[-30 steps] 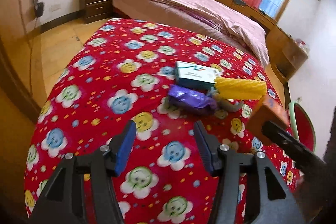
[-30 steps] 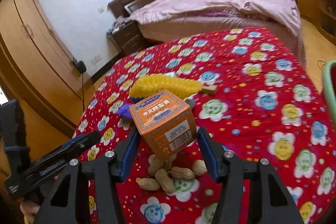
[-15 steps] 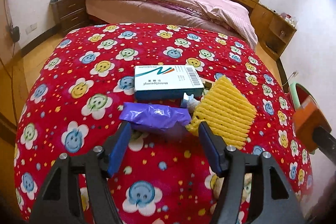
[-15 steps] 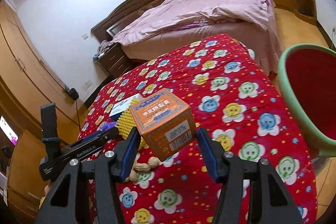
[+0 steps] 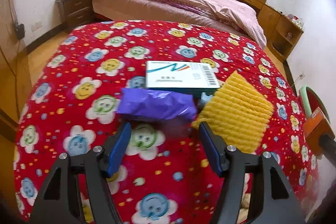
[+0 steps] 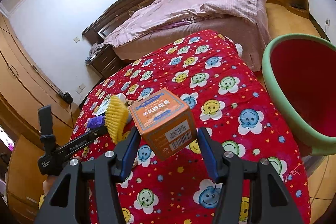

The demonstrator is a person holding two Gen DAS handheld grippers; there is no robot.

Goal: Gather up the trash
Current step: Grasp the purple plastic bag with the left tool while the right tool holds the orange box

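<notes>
We hold the orange box (image 6: 166, 125) pinched between the right gripper (image 6: 167, 147) fingers, in the air over the table beside the green bin (image 6: 271, 85). Left gripper (image 5: 164, 145) fingers stand spread and empty just short of the purple wrapper (image 5: 156, 106) on the table. Risk: the box sits tilted in the grip and could slip before reaching the bin; the left fingers could also nudge the yellow sponge (image 5: 237, 112) touching the wrapper.

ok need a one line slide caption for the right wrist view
Right gripper holds an orange box above the red floral cloth, with the green-rimmed red bin close at right.
</notes>
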